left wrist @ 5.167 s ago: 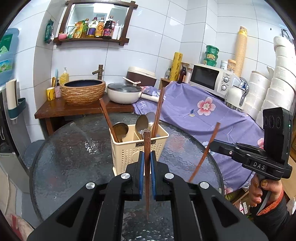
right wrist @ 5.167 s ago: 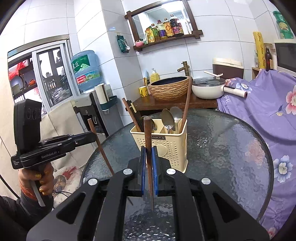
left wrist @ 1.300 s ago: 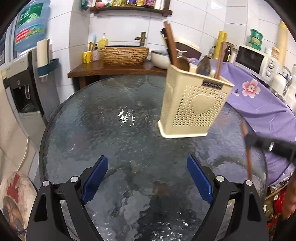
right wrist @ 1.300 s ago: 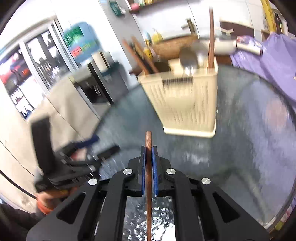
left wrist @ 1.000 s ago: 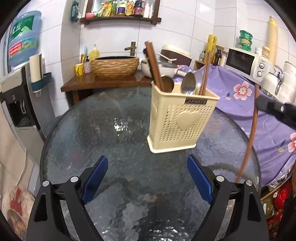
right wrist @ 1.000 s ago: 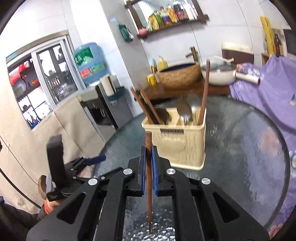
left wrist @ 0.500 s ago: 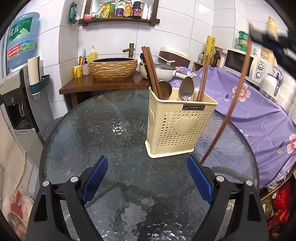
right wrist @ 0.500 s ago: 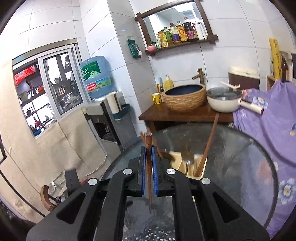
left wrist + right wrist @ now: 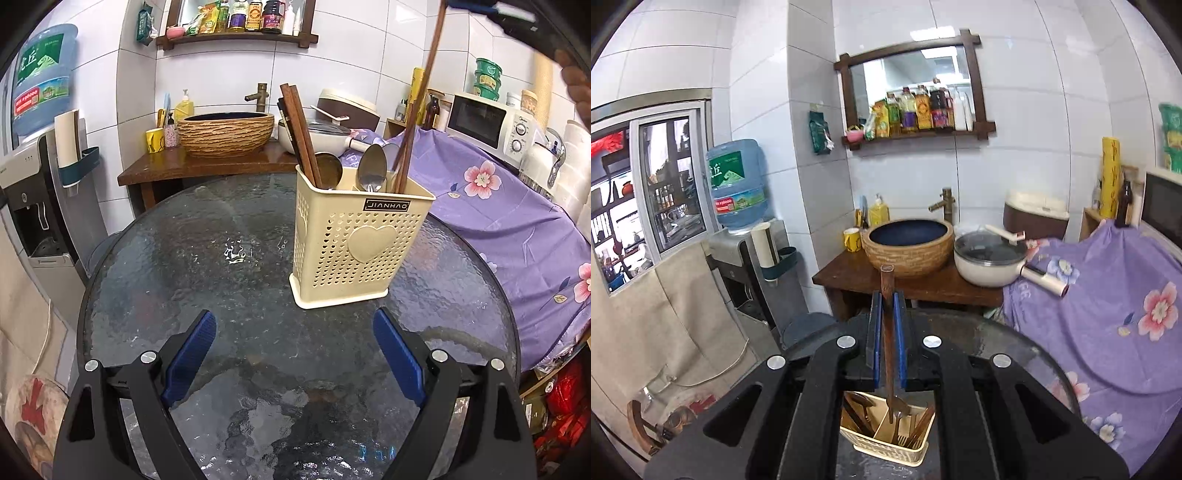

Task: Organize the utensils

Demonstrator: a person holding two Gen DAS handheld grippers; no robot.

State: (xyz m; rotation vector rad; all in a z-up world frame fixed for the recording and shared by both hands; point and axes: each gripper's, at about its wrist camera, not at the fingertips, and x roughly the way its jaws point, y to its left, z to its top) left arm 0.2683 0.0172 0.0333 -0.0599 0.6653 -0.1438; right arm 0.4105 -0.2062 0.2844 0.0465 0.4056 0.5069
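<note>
Up top, the right tongs (image 9: pixel 885 332) are clamped on one brown chopstick (image 9: pixel 887 332), blue pads squeezing it near its upper end. Seen from the left wrist cam, that stick slants down from the tongs at the top right corner, w/ its lower tip inside the rim of the cream utensil holder (image 9: pixel 354 243), right-hand compartment, beside another brown stick already in there. From the right wrist cam the holder sits directly below the tongs, chopstick hanging down toward it.

Left tongs (image 9: pixel 293 354) are spread wide w/ nothing between the pads, low over the round glass surface (image 9: pixel 192 266), near side of the holder but apart from it. Holder stands upright on the glass; a pair of dark chopsticks (image 9: pixel 299 133) leans in its left compartment, spoons (image 9: pixel 371 166) in the middle.
</note>
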